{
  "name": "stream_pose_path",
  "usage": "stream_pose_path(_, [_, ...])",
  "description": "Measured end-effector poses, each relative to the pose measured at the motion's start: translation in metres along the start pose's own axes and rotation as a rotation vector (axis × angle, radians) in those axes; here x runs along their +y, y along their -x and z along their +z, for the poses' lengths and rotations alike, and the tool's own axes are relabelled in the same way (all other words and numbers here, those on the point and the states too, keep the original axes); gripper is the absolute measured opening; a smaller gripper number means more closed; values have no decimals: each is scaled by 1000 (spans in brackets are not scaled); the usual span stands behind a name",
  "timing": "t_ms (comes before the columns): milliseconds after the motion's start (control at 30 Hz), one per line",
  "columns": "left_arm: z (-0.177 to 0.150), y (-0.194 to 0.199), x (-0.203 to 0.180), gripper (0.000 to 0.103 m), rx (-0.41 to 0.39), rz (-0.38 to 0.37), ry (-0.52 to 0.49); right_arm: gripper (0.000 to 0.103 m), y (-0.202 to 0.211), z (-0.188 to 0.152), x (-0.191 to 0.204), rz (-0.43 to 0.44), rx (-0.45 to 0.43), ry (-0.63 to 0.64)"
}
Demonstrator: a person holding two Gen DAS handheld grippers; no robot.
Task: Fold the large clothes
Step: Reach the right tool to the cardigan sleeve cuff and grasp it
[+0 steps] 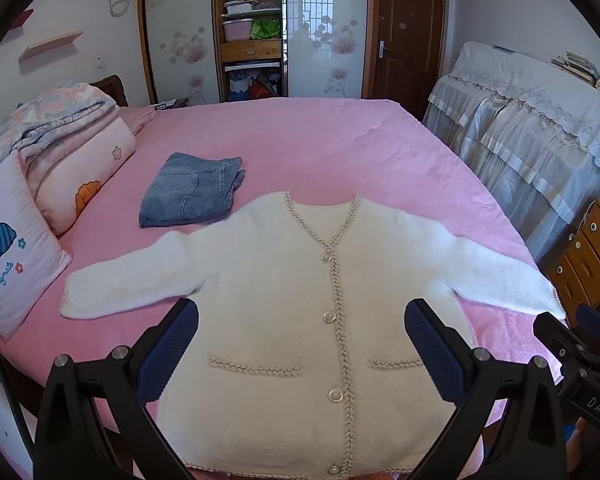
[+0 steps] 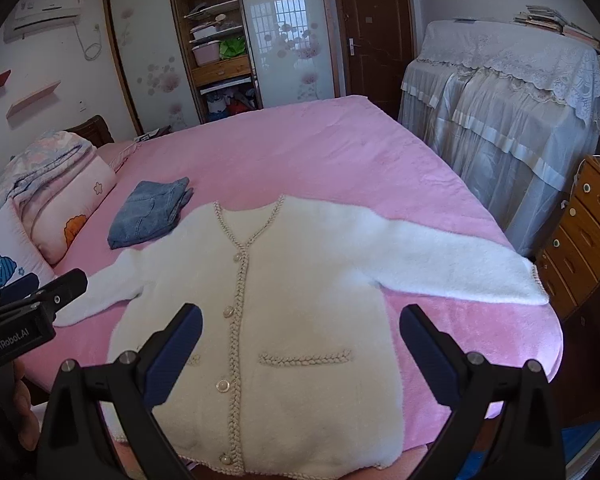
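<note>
**Here, a white cardigan lies flat on the pink bed, both claws wide open above it**

Largest in both views is the bed [image 1: 320, 140], its pink cover filling the middle of the frame. Spread on its near part, lower centre of the frame, is the white cardigan [image 1: 284, 280], front up and buttoned, both sleeves stretched out to the sides, hem at the bed's near edge. Stacked bedding and pillows [image 1: 60, 152] sit at the left edge of the frame. Folded jeans [image 1: 192, 190] lie just beyond the cardigan's left-of-frame shoulder, upper left of it.

The left claw [image 1: 300, 344] hangs over the cardigan's lower body, jaws spread wide, holding nothing. The right claw [image 2: 300, 348] hangs over the pocket area, likewise spread wide and empty.
</note>
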State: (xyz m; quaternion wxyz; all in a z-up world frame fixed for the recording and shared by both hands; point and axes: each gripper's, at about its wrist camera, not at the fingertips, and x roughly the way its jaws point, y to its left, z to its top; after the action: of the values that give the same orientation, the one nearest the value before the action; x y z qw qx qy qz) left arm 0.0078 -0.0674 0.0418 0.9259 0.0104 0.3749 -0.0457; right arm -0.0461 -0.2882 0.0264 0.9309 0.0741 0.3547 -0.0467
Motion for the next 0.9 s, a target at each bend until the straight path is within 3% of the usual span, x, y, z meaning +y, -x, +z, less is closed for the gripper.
stream_pose_path(333, [36,1,-63,102,-48,-85,-74,99,22,34,-70,-85,-72,-78])
stream_pose_path(633, [60,-33,-118,102,-47,-140,-123,99,26,60,-151,-223,-127,-155])
stream_pose_path(900, [66,-94,-175,102,-43,-170,-142,99,-27,60,-253,-309,-11,-277])
